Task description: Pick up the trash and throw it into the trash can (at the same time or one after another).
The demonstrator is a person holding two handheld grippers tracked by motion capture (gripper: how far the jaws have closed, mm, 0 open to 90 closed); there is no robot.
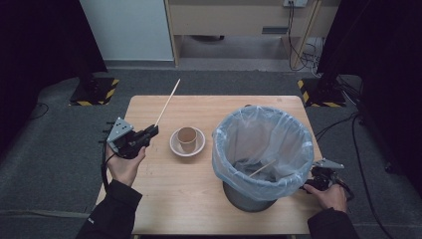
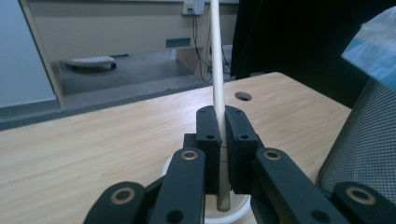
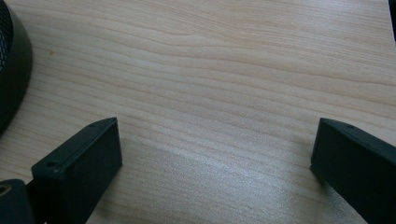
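My left gripper (image 1: 149, 133) is at the table's left side, raised above the wood, shut on the lower end of a long thin wooden stick (image 1: 168, 101) that slants up and away. In the left gripper view the stick (image 2: 216, 65) stands clamped between the black pads of that gripper (image 2: 222, 126). Just right of it, a brown paper cup (image 1: 187, 139) stands in a white bowl (image 1: 174, 144). My right gripper (image 1: 318, 180) rests low at the table's right edge, partly behind the bin. In its own view the right gripper (image 3: 215, 144) is open, with bare wood between the jaws.
A dark mesh bin (image 1: 249, 199) with a pale blue plastic liner (image 1: 259, 134) takes up the right half of the table (image 1: 164, 194); another stick (image 1: 262, 168) lies inside it. The bin's base (image 3: 11, 70) is close to the right gripper.
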